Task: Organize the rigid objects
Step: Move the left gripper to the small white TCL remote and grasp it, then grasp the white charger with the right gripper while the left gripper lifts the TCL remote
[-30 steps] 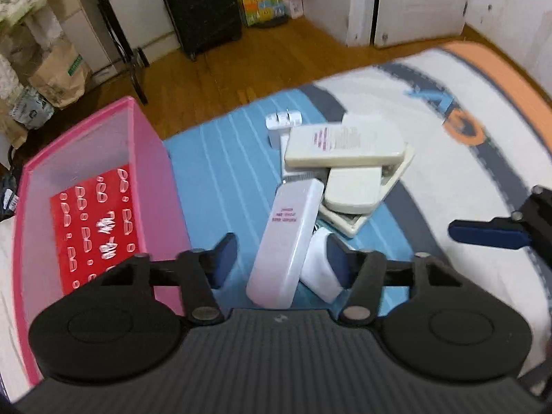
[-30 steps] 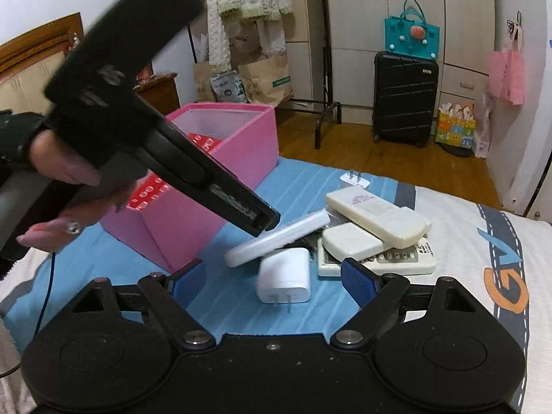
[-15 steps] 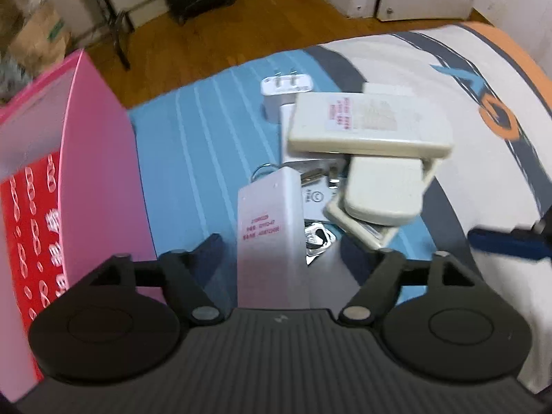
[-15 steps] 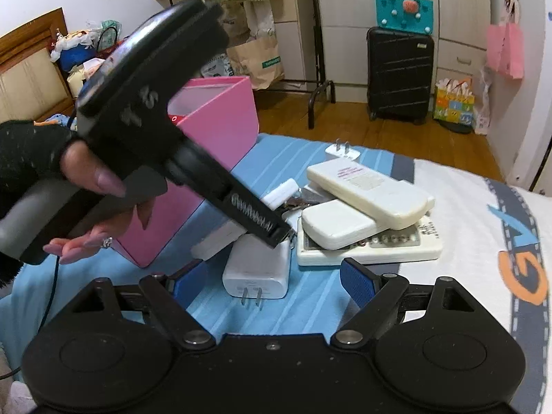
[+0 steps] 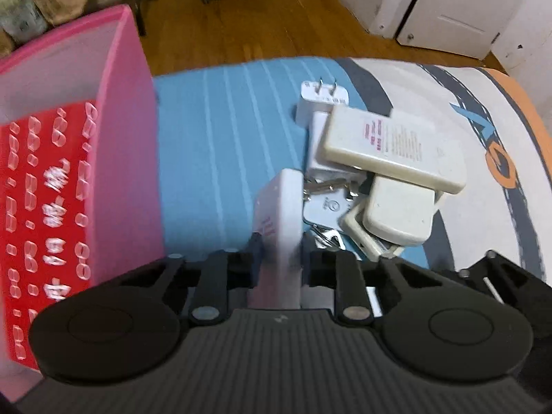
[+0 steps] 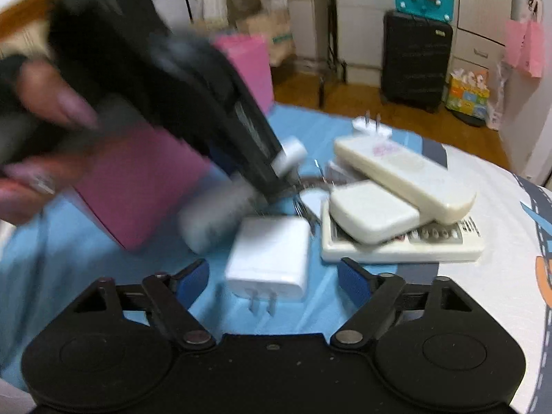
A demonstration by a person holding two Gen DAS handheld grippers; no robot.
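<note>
**A:** Left wrist view, lower centre: what does the left gripper (image 5: 280, 258) hold?

**B:** A slim white remote control (image 5: 281, 220), turned on edge. Its near end sits between the two fingers, whose jaws are closing on it, and the pads appear pressed against its sides. The far end points toward the middle of the frame.

**A:** And to the left of it?

**B:** The pink bin (image 5: 132, 145), filling the left side of the frame, with a red printed sheet (image 5: 48, 207) on its floor. It stands on the blue striped bedspread (image 5: 220, 131).

**A:** Right of centre?

**B:** A heap of cream remotes: a long remote (image 5: 390, 148) lies across a short remote (image 5: 396, 214), both resting on a wide button remote (image 6: 403, 241), seen best in the right wrist view. Metal keys (image 5: 324, 207) lie between the heap and the held remote. A white plug adapter (image 5: 319, 100) stands behind the heap, prongs up.

**A:** Right wrist view, bottom: state of the right gripper (image 6: 274, 281)?

**B:** Spread wide, its jaws closing. A white charger block (image 6: 270, 253) lies between the blue pads (image 6: 195, 279), prongs toward the camera, and the pads are clear of it. A blurred hand (image 6: 38, 138) in the upper left carries the left gripper.
</note>
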